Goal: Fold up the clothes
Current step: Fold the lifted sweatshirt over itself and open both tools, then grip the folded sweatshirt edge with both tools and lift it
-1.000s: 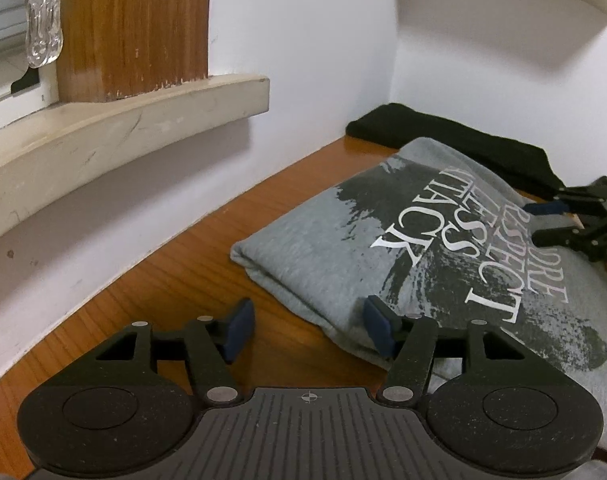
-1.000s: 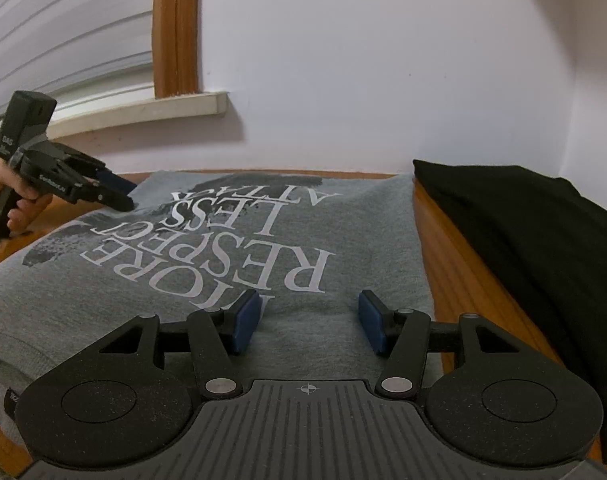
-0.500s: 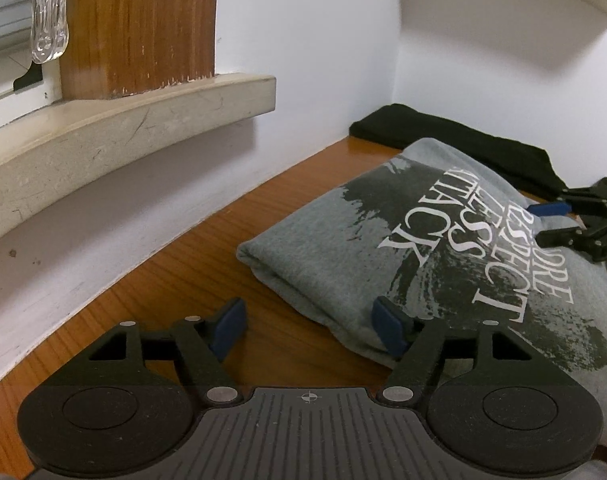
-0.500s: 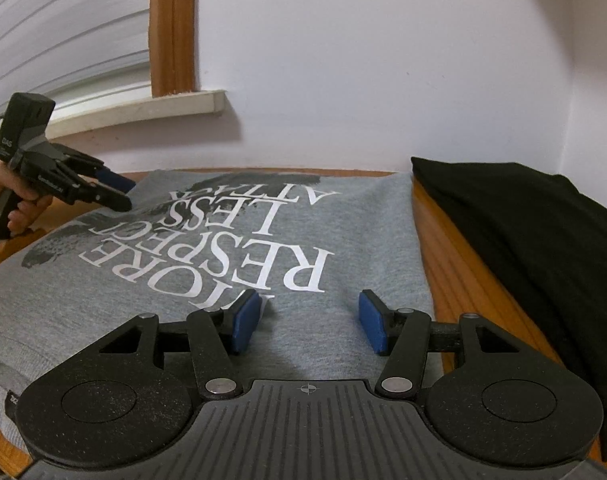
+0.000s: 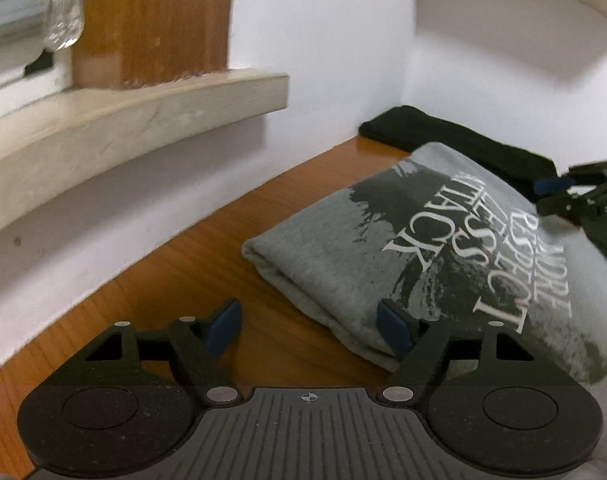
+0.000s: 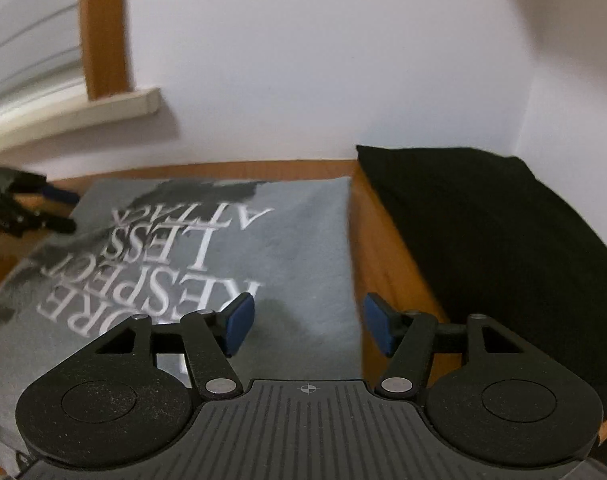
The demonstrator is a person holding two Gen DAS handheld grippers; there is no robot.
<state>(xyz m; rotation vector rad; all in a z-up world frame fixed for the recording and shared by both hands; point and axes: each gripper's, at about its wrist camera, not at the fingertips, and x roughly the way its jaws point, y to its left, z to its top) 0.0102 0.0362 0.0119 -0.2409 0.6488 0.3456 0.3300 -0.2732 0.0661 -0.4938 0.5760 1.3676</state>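
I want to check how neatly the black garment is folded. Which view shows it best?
The right wrist view: the black garment fills the right side, its top and near edge both visible on the table. The left wrist view shows only a thin dark strip behind the grey shirt.
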